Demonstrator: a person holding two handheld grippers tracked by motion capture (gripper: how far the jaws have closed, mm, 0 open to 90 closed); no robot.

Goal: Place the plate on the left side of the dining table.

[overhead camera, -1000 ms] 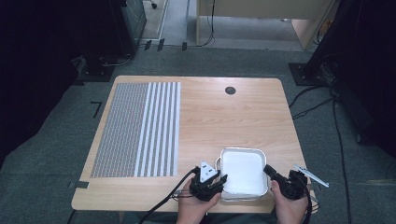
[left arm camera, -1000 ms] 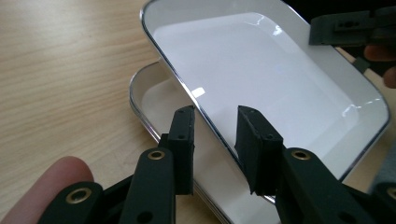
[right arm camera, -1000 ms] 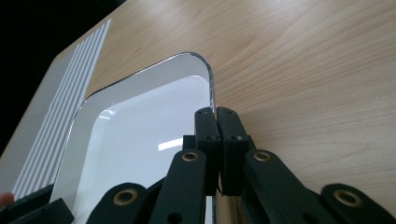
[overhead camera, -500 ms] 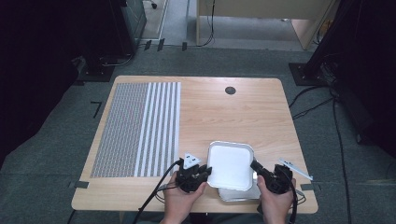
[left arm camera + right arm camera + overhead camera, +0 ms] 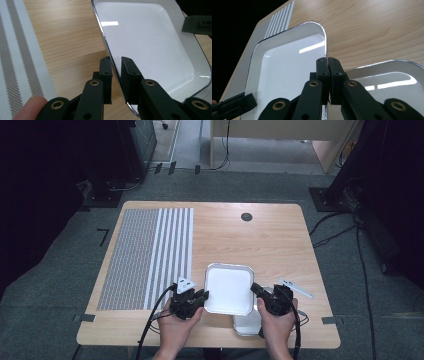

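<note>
A white tray with a shiny rim [image 5: 229,287] hangs just above the wooden table [image 5: 280,245], held at both sides. My left gripper [image 5: 202,296] pinches its left rim; its jaws have just been closing on that thin rim, seen between them in the left gripper view [image 5: 116,61]. The tray's white inside [image 5: 150,42] is bare. My right gripper [image 5: 256,290] is shut on the opposite rim, its jaws pressed together over the edge [image 5: 327,60]. A second white tray [image 5: 247,324] lies on the table below and to the right [image 5: 392,75].
A grey and white striped mat [image 5: 147,257] covers the table's left part. A small white flat object [image 5: 295,288] lies right of my right hand. A black round hole [image 5: 246,216] sits near the far edge. The table's front edge runs just beneath my hands.
Both hands have carried the upper tray left and away from me, a little higher. The second tray under it has come into sight.
</note>
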